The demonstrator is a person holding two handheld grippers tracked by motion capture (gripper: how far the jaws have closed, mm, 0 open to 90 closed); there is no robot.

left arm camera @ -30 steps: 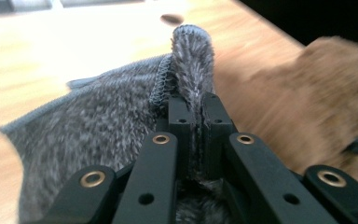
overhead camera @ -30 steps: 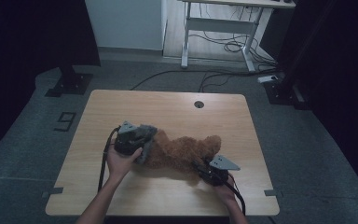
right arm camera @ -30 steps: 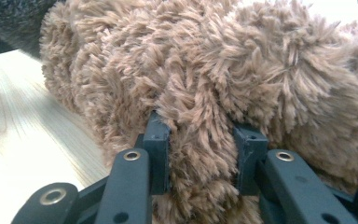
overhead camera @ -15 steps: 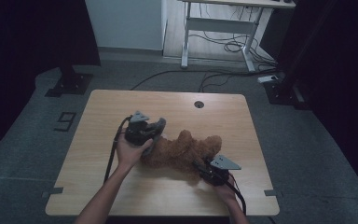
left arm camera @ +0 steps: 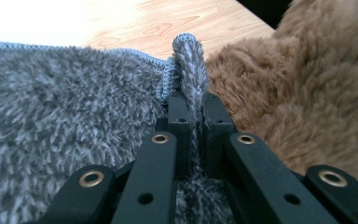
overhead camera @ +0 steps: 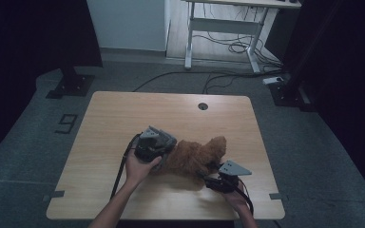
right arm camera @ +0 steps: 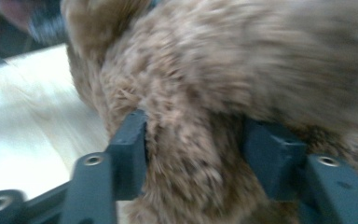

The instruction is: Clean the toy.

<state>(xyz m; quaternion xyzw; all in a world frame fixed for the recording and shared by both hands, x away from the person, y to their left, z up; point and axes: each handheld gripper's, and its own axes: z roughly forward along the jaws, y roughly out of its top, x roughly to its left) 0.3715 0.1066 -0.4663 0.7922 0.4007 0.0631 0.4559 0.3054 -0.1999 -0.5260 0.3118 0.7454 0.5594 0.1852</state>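
Wooden table (overhead camera: 123, 118) on grey carpet, dim room. Brown plush toy (overhead camera: 195, 156) lies near the table's front edge, between both hands. Left gripper (left arm camera: 192, 119) clenched on a fold of grey fuzzy cloth (left arm camera: 51, 107), which rests against the toy's left side. Right gripper (right arm camera: 193, 149): jaws have just been opening, now parted around a plush limb, fur between them; pad contact unclear.

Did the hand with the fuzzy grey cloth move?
Yes. The left gripper, pinching the grey cloth, slid from nearer the table's round hole back toward the person.
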